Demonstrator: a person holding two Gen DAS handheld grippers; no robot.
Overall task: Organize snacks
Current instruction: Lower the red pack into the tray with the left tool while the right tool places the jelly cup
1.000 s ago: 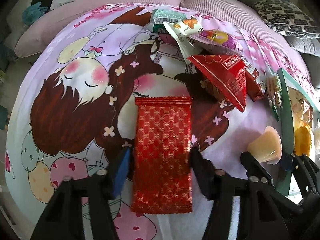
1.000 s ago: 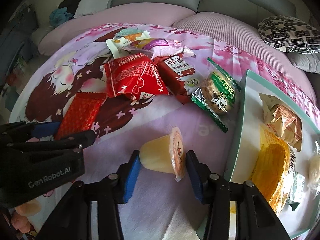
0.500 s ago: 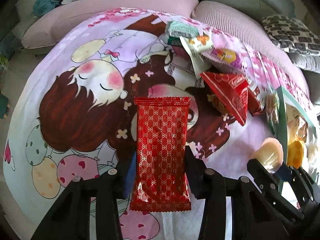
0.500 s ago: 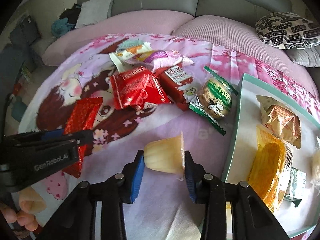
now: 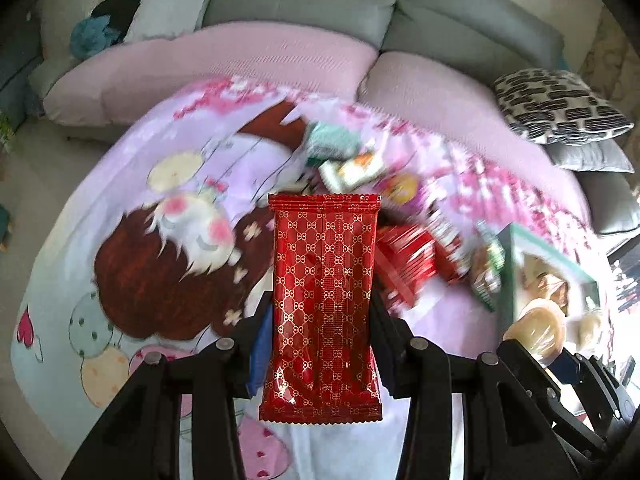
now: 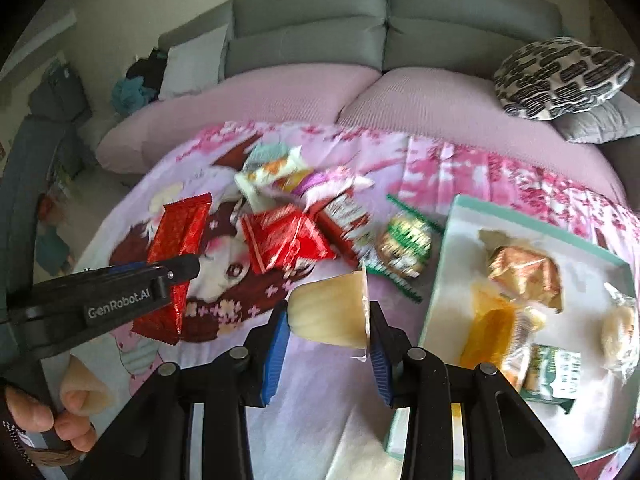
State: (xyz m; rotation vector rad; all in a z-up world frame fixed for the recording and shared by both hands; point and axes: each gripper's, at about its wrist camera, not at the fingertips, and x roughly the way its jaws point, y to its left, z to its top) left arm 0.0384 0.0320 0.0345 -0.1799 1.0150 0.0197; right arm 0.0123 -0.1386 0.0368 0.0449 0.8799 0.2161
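Note:
My left gripper (image 5: pixel 320 344) is shut on a long red patterned snack packet (image 5: pixel 323 304) and holds it lifted above the cartoon cloth; the packet (image 6: pixel 176 264) and gripper (image 6: pixel 176 274) also show in the right wrist view. My right gripper (image 6: pixel 326 344) is shut on a pale yellow jelly cup (image 6: pixel 330 310), lifted just left of the white tray (image 6: pixel 444 264). The cup (image 5: pixel 536 326) shows at the right of the left wrist view. The tray holds several wrapped snacks (image 6: pixel 524 276).
A pile of loose snacks lies on the cloth: a red bag (image 6: pixel 286 244), a red-white packet (image 6: pixel 344 220), a green-wrapped cookie (image 6: pixel 404 246), and others (image 6: pixel 276 168) behind. A pink-covered sofa (image 6: pixel 304 92) with a patterned cushion (image 6: pixel 560 76) stands beyond.
Both grippers closed on their snacks and rose from the cloth: the left with the red packet, the right with the jelly cup. The view now takes in more of the sofa.

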